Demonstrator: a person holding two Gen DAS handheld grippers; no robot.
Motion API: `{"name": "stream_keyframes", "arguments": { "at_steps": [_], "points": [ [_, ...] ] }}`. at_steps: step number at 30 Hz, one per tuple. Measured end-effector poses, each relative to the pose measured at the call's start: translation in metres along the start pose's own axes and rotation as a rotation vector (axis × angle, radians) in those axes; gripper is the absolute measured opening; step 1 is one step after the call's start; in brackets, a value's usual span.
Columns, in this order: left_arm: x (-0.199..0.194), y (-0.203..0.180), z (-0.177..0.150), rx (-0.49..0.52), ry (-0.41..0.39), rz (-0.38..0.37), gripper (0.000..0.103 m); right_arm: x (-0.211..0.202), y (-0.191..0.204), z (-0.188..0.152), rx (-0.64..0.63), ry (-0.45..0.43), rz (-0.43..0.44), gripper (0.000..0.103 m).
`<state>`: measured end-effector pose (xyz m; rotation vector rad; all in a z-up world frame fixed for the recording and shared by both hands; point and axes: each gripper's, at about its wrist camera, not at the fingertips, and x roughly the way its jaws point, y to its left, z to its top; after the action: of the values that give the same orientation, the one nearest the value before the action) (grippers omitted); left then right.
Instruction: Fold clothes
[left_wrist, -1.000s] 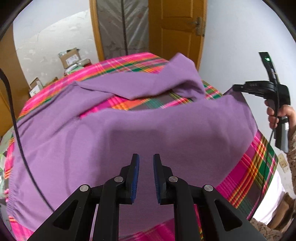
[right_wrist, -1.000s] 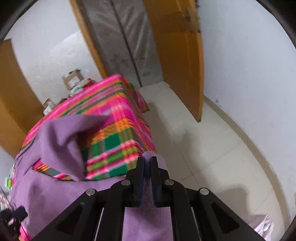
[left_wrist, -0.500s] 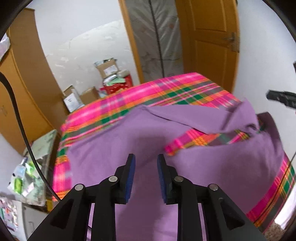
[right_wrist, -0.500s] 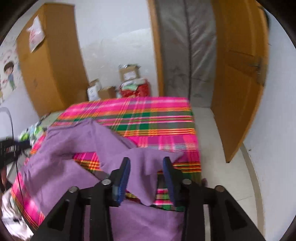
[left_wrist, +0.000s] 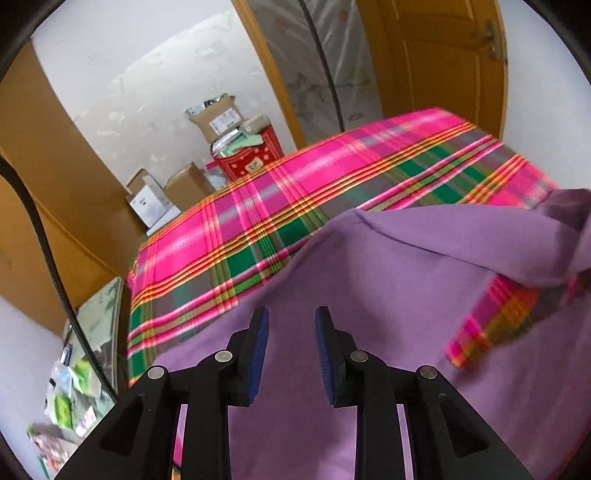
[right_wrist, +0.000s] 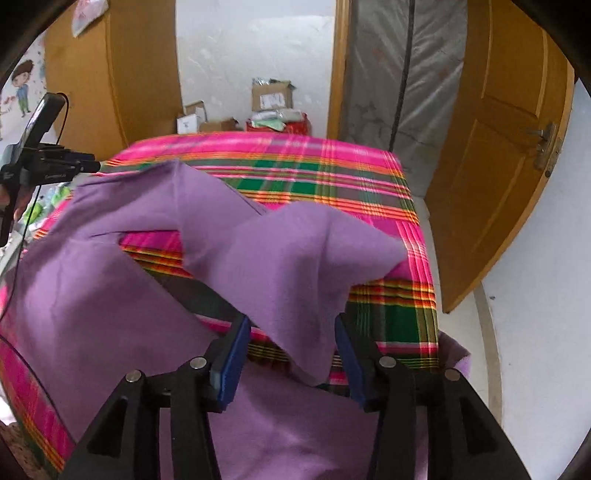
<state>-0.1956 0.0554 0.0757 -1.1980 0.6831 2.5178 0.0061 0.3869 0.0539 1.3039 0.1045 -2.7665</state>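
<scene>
Since a second ago both grippers are letting go and swinging toward the far side of the bed: the right gripper (right_wrist: 291, 332), then clamped on a purple hem, is now spreading its jaws wider, and the left gripper (left_wrist: 291, 328), then over the middle of the cloth, is now hanging over its left part.

Nearest the right wrist camera, the blue pads (right_wrist: 232, 363) are standing wide apart, still opening, and a loose pointed flap of the purple garment (right_wrist: 280, 266) is drooping between them without either pad pressing on it. The left gripper's jaws are standing at a narrow gap with nothing between them, the cloth lying below.

Beyond the fingers, the purple garment is lying spread over the near half of the plaid bedcover (left_wrist: 258, 206), with one corner turned back toward the middle so that a patch of plaid is showing through. In the right wrist view the left gripper's handle is showing at the far left edge.

Farther off, cardboard boxes (left_wrist: 218, 118) are sitting against the white wall, and a wooden door (right_wrist: 498, 177) is standing open at the right.
</scene>
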Motion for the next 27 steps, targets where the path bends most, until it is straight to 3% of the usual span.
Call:
{"name": "stream_keyframes", "arguments": {
  "at_steps": [7,10,12,14,18,20,27],
  "points": [
    [0.063,-0.005,0.023,0.058,0.032,0.001,0.027,0.032,-0.011,0.008,0.068,0.036,0.002,0.046],
    [0.084,-0.005,0.031,0.068,0.053,-0.010,0.027,0.044,-0.015,0.013,0.095,0.040,0.016,0.032],
    [0.095,-0.005,0.033,0.063,0.068,-0.009,0.027,0.048,-0.016,0.016,0.101,0.036,0.001,0.013],
    [0.105,-0.005,0.035,0.055,0.080,-0.007,0.027,0.049,-0.021,0.022,0.109,0.016,-0.004,0.008],
    [0.113,0.000,0.039,0.016,0.076,-0.028,0.025,0.046,-0.037,0.038,0.165,-0.046,-0.020,0.006],
    [0.116,0.001,0.041,0.005,0.078,-0.040,0.017,0.048,-0.045,0.048,0.183,-0.062,-0.032,0.006],
    [0.116,-0.008,0.042,0.024,0.067,-0.014,0.006,0.065,-0.073,0.082,0.244,-0.094,-0.064,0.006]
  ]
}}
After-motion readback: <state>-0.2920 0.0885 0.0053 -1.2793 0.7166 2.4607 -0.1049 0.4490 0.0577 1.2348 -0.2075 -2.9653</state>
